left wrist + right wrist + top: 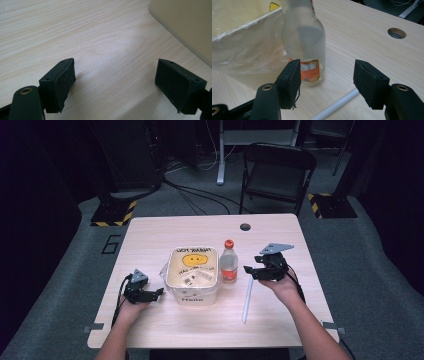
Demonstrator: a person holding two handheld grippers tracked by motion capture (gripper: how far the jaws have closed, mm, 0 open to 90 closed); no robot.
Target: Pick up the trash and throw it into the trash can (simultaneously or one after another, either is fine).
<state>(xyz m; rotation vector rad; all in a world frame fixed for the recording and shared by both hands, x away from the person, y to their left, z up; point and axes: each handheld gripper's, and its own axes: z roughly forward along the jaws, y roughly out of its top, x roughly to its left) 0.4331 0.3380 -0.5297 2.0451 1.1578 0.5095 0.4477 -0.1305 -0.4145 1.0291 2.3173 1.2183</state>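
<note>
Small clear bottle (pixel 229 262) with red cap, standing mid-table, touching the tub (pixel 193 275) at its 9 o'clock. Not picked up yet. Right gripper (pixel 250 270) near, at the bottle's 3 o'clock, jaws wide, holding nothing. Left gripper (pixel 159 292) at the tub's 9 o'clock, wide too. White straw (pixel 247 300) lying at 5 o'clock. Orange label too blurry to read; "Hello" on the tub's front.
</note>
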